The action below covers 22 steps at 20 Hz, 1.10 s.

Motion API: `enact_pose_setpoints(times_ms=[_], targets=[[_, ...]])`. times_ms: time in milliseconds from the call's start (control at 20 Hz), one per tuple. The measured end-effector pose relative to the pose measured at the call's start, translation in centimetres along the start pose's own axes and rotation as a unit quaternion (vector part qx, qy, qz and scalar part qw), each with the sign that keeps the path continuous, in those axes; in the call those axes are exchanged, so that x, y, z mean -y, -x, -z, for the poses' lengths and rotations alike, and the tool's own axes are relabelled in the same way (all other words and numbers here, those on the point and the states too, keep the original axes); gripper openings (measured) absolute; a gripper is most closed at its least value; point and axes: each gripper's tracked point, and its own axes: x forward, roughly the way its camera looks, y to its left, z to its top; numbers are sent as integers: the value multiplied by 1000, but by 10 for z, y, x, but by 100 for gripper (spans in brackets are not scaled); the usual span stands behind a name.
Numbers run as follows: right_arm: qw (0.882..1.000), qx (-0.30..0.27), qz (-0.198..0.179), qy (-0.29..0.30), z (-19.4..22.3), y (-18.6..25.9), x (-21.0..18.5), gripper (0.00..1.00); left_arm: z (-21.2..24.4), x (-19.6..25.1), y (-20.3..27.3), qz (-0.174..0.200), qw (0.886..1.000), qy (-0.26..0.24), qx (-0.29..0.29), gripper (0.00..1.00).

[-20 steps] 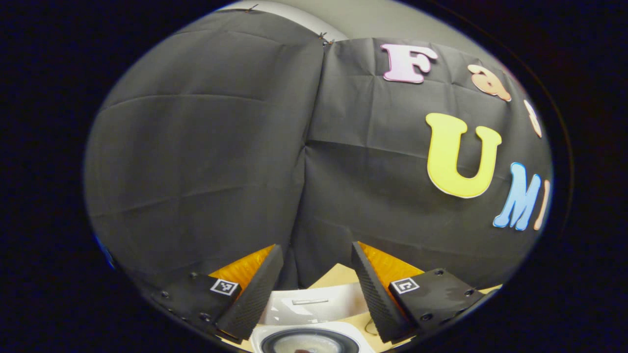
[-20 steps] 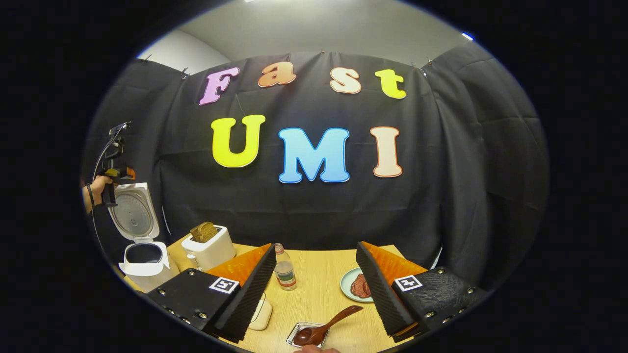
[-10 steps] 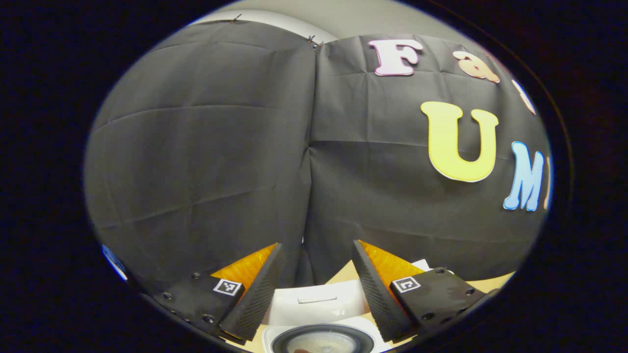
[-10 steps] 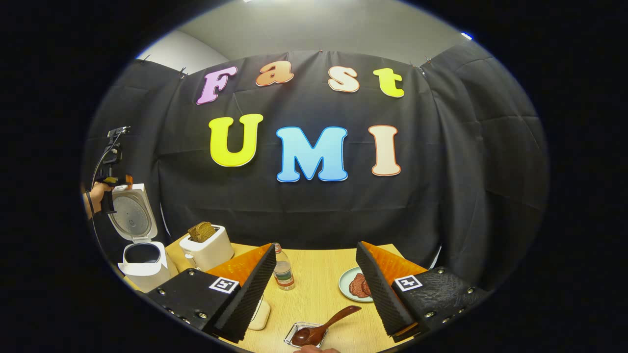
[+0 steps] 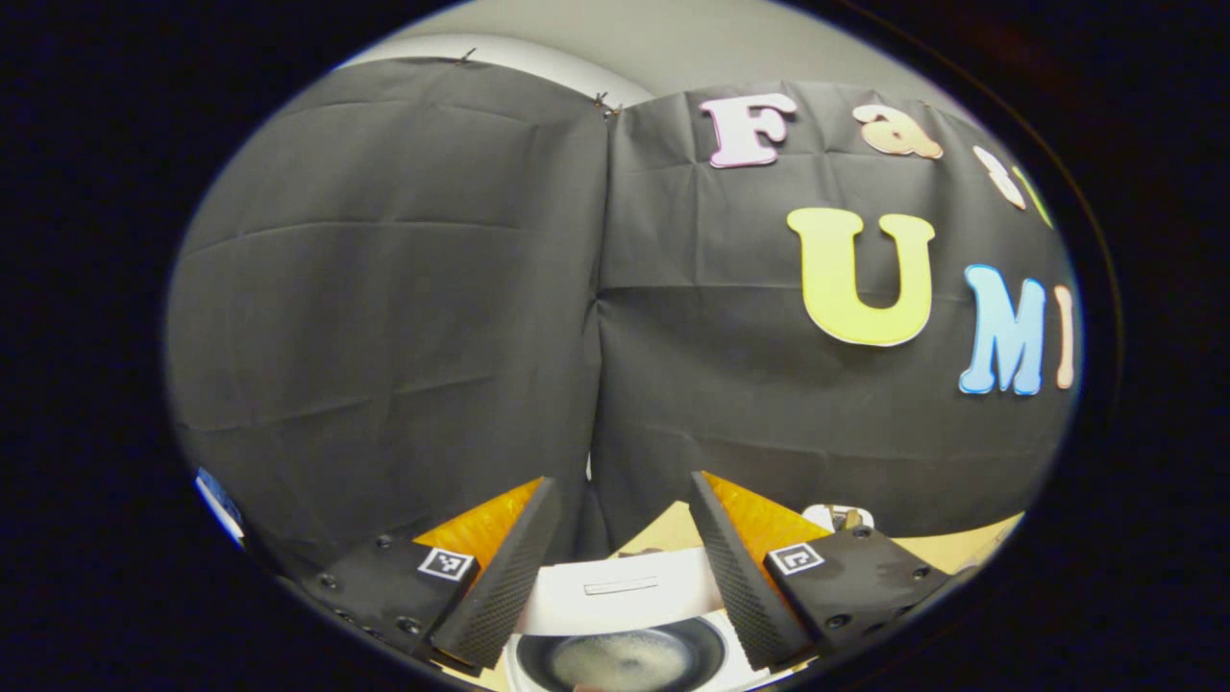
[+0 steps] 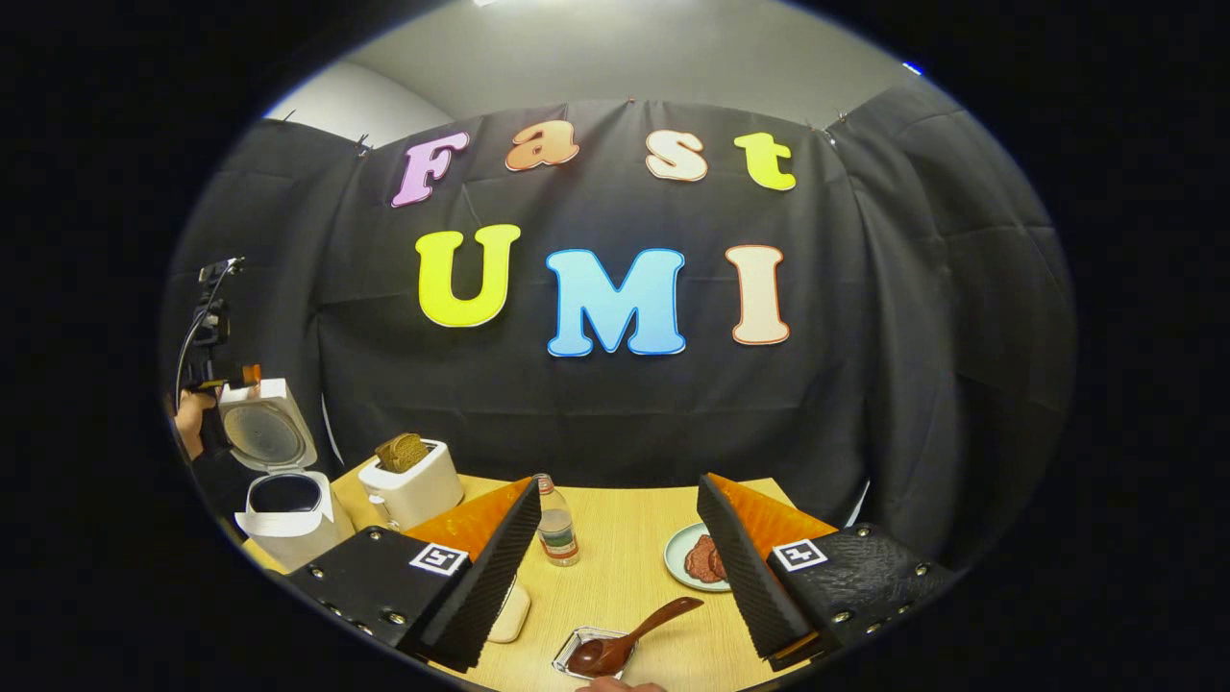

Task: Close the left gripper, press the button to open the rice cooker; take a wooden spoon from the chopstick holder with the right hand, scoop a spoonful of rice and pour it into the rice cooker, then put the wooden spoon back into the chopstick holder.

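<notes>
The rice cooker (image 6: 283,519) is standing at the far left corner of the counter (image 6: 625,567) in the right gripper view, and its lid (image 6: 264,428) is standing open, tilted up and back above the dark inner pot. In the left gripper view the same rice cooker (image 5: 625,615) is lying directly under the camera: its white lid edge and the round pot opening are showing between the two fingers. The left gripper (image 5: 615,567) is hanging over the cooker with its fingers set wide apart and nothing between them. In the right gripper view this left gripper (image 6: 216,346) is showing far off, just above the open lid, and a hand (image 6: 189,423) is holding it.

The wooden spoon (image 6: 629,639) is lying near the front edge of the counter, with its bowl resting in a small clear tray (image 6: 586,658) and its handle pointing up to the right. The right gripper (image 6: 620,577) is hovering above it, its fingers wide apart and holding nothing; the spoon is lying between and below them, not touched.

Further out, a white toaster (image 6: 413,485) with a slice of bread in its slot is standing just beside the cooker. A small bottle (image 6: 554,524) is standing near the middle of the counter, and a pale green plate (image 6: 687,557) with something dark on it is lying to the right of the bottle. A cream-coloured flat thing (image 6: 509,610) is partly hidden behind the near finger.
</notes>
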Motion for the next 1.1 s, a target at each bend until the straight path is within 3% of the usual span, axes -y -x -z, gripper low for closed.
enact_pose_setpoints(times_ms=[150, 350, 400, 550, 650, 900, 1000, 1050, 1100], targets=[[1000, 1, -3, 0, -1, 3, 0, 99, 22, 7, 22, 12, 1000, 0, -11, 96], [1000, -4, -10, -1, 3, 7, -2, 99, 54, 14, 50, 26, 999, 4, -32, 95], [1000, -6, -11, -1, 4, 8, -2, 99, 64, 16, 54, 28, 999, 5, -39, 91], [1000, -6, -22, -1, 4, 12, -6, 99, 84, 22, 62, 31, 998, 9, -59, 99], [1000, -7, -24, 2, 5, 14, -7, 99, 95, 24, 68, 33, 997, 13, -74, 91], [1000, -11, -28, 0, 9, 20, -8, 99, 136, 20, 72, 30, 993, 13, -117, 99], [1000, -15, -27, 0, 12, 21, -7, 99, 145, 24, 72, 38, 992, -10, -121, 93], [1000, -16, -27, -1, 13, 22, -7, 99, 147, 27, 70, 42, 991, -11, -125, 100], [1000, -17, -26, -2, 13, 22, -8, 99, 151, 29, 70, 45, 990, -11, -132, 94]])
